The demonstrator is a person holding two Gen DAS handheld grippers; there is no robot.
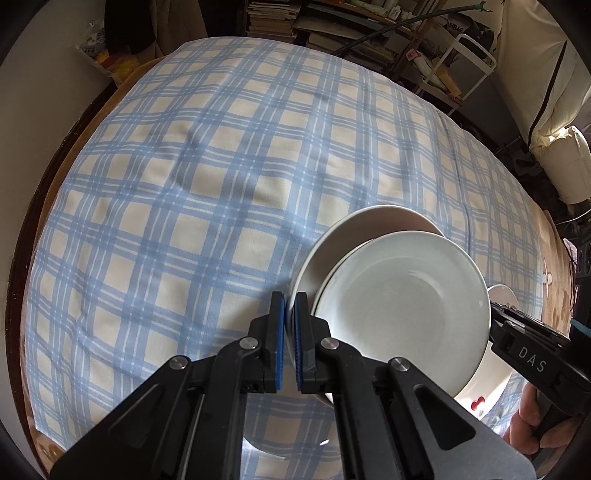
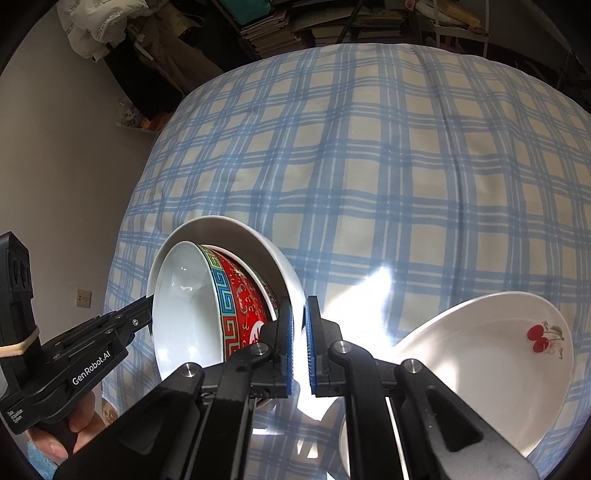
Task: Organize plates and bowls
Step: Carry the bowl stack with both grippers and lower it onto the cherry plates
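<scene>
Open tablecloth (image 1: 207, 192) ahead; stacked bowls (image 2: 207, 295) crowd near edge.

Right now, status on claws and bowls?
Left claw shut on white bowl rim. Right claw beside it, grip unclear. Red patterned bowl nested inside. Cherry plate alongside.

A blue-checked cloth (image 1: 221, 177) covers the table before cluttered bookshelves (image 1: 332, 26) and pale walls.
</scene>
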